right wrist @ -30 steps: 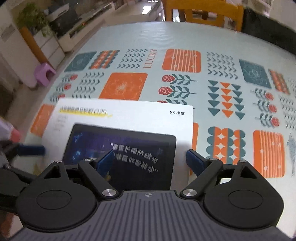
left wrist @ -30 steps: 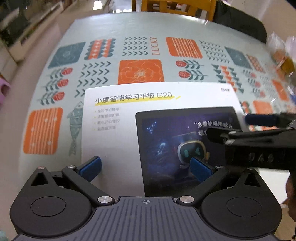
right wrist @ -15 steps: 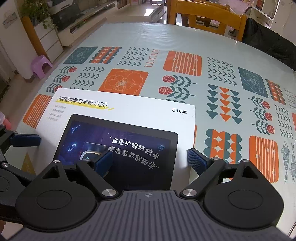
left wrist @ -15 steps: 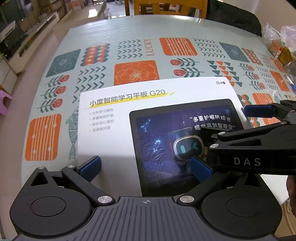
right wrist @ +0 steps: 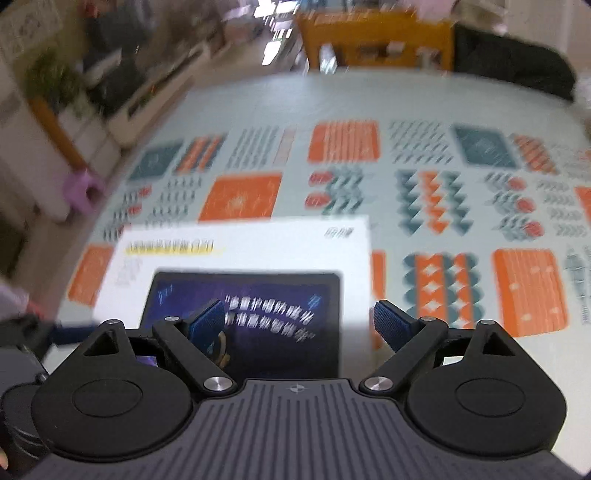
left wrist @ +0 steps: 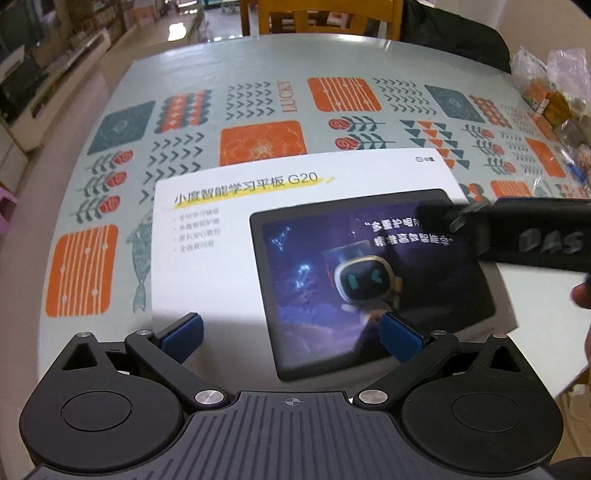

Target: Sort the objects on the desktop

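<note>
A white tablet box [left wrist: 221,266] with a dark tablet picture and yellow-underlined Chinese title lies flat on the patterned tablecloth; it also shows, blurred, in the right wrist view [right wrist: 251,254]. My left gripper [left wrist: 291,334] is open and empty, its blue pads hovering over the box's near edge. My right gripper [right wrist: 299,323] is open and empty over the box's right part. The right gripper's black body marked DAS [left wrist: 524,236] crosses the left wrist view at right, above the box. The left gripper's blue pad [right wrist: 70,328] shows at the left edge of the right wrist view.
The table [left wrist: 258,48] has a teal and orange patterned cloth. Clear bags of snacks [left wrist: 554,88] lie at its right edge. A yellow wooden chair [left wrist: 325,18] and a dark jacket [left wrist: 461,40] stand behind the far edge. A purple stool [right wrist: 83,188] sits on the floor left.
My right gripper has risen and pulled back, blurring its view; in the left wrist view its body has shifted up and right. The box has not moved. Both grippers remain open.
</note>
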Motion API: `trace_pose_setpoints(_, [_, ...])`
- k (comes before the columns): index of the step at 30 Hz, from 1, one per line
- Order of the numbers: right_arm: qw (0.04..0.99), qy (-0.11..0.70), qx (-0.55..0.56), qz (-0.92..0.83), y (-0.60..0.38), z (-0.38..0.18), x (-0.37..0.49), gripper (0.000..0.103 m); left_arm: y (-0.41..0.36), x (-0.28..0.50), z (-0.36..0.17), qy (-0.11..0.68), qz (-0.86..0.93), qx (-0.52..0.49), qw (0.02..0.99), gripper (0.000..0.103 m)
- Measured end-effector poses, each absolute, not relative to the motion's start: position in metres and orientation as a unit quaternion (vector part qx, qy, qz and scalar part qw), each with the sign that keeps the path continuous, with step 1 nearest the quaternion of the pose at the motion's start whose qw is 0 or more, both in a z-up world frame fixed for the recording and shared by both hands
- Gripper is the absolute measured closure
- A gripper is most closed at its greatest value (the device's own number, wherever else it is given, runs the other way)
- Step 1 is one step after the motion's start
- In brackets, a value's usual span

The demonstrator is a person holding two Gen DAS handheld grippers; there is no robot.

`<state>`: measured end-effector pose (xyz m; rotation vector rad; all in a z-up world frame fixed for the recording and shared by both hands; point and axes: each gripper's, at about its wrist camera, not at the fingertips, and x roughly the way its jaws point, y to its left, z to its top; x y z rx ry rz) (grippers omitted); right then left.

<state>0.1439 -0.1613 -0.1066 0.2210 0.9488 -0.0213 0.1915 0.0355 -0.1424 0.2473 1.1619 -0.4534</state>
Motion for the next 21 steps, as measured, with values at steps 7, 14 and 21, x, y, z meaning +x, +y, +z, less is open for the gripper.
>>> trace_pose_setpoints(7, [0.913,0.395,0.104,-0.024,-0.181,-0.078,0.104,0.000,0.035,0.178,-0.114,0.525,-0.192,0.108,0.822,0.000])
trace_pose_setpoints(14, [0.942,0.319,0.100,-0.035,-0.190,-0.042,0.067,0.000,0.023,0.163,-0.089,0.520,-0.222,0.078,0.821,0.000])
trace_pose_setpoints(21, [0.953,0.280,0.107,-0.042,-0.194,-0.027,0.046,0.000,0.015,0.147,-0.072,0.518,-0.225,0.081,0.821,0.000])
